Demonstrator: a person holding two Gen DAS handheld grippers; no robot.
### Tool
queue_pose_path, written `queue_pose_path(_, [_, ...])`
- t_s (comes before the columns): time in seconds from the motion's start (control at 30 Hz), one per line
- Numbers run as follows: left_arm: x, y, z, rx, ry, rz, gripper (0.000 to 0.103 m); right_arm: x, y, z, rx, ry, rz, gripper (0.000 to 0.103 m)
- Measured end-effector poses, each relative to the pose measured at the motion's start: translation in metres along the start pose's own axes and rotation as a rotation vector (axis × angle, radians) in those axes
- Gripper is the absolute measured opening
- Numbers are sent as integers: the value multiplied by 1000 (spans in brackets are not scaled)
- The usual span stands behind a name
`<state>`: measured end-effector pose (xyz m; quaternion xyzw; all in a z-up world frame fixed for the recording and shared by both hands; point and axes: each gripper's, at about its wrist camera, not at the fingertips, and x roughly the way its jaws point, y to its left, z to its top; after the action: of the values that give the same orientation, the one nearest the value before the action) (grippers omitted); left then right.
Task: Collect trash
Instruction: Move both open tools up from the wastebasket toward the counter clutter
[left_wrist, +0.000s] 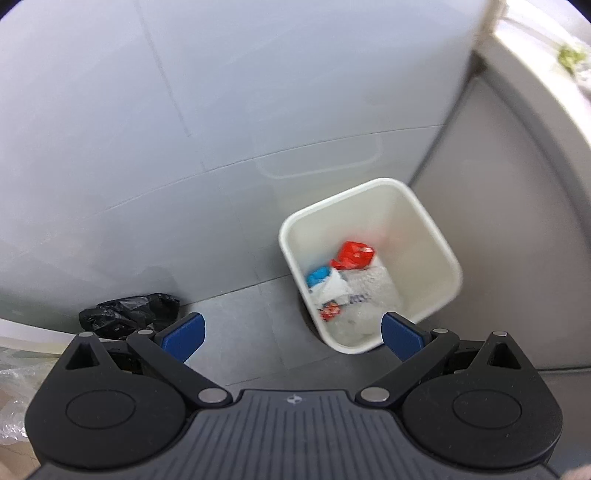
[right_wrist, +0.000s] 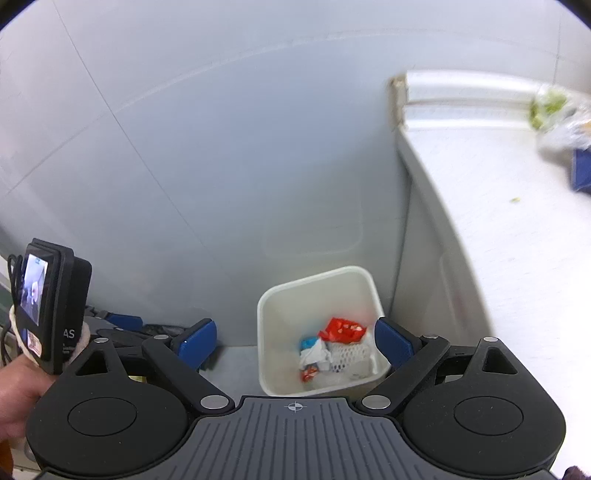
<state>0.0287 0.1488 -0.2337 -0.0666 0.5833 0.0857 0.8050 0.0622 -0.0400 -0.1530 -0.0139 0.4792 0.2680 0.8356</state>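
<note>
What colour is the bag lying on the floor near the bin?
Black bag, clearest in the left wrist view.

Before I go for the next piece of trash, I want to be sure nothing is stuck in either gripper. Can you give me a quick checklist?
1. Left gripper empty: ok, jaws wide open, nothing between the blue pads.
2. Right gripper empty: ok, jaws wide open, nothing between them.
3. White bin upright: ok, standing on the floor against the wall.
4. Trash inside the bin: ok, red wrapper, blue piece and white mesh lie at the bottom.
5. Room left in the bin: ok, only the bottom is covered.
6. More trash to collect: cannot tell; a black bag lies on the floor, purpose unclear.
</note>
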Motion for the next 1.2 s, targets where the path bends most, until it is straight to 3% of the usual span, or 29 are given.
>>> queue_pose_path(0.47, [-57, -64, 14, 95, -110, -136, 102, -69, -66, 5, 21, -113, -162, 97])
queue_pose_path(0.93, [-75, -141, 33, 163, -155, -209, 102, -109, -147, -13, 86, -127, -296, 98])
queue_pose_path(1.2, [-78, -198, 56, 208, -231, -256, 102, -116, -193, -22, 71, -123, -346, 98])
